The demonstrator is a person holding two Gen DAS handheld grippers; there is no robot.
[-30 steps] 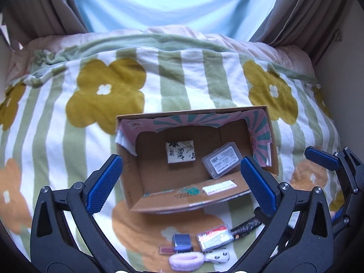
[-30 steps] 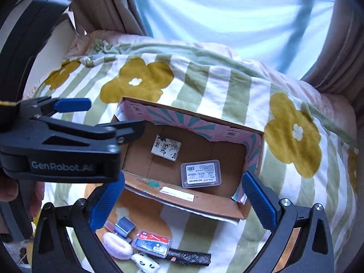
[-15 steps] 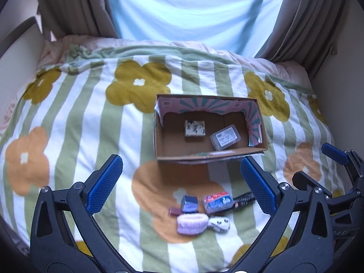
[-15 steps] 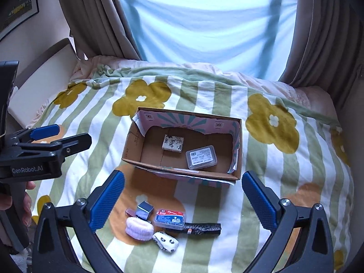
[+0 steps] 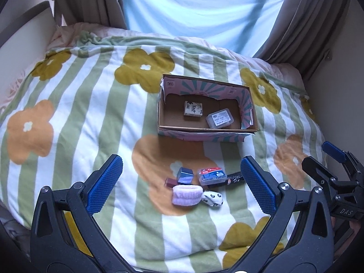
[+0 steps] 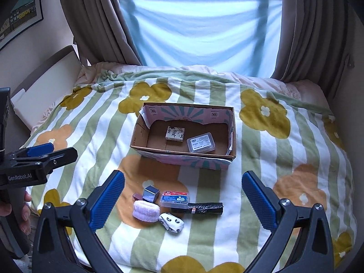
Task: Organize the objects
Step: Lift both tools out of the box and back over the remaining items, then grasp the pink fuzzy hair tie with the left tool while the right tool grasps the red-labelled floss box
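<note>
An open cardboard box [image 5: 253, 122] [image 6: 232, 134] sits mid-bed, holding a small patterned packet [image 5: 193, 108] [image 6: 174, 133] and a clear plastic case [image 5: 219, 119] [image 6: 200, 142]. Nearer me lie a pink fluffy roll [image 5: 187, 195] [image 6: 145, 211], a grey cube [image 5: 185, 175] [image 6: 150, 194], a red-blue clear case [image 5: 211, 175] [image 6: 174, 198], a black wrapped roll [image 5: 235, 178] [image 6: 198, 208], a spotted white pouch [image 5: 212, 198] [image 6: 171, 221] and a dark red stick [image 5: 169, 181] [image 6: 137, 196]. My left gripper [image 5: 182, 186] and right gripper [image 6: 183, 202] are open and empty, held above these loose items.
The bed is covered by a striped flowered blanket [image 5: 91, 118] [image 6: 284, 150]. A headboard [image 6: 45, 84] is on the left, curtains and a window at the back [image 6: 200, 22], a wall on the right. The left gripper [image 6: 34, 166] shows in the right wrist view.
Both grippers have pulled back and up from the box; it now looks smaller and farther, and the loose items lie between the fingers. Both stay open.
</note>
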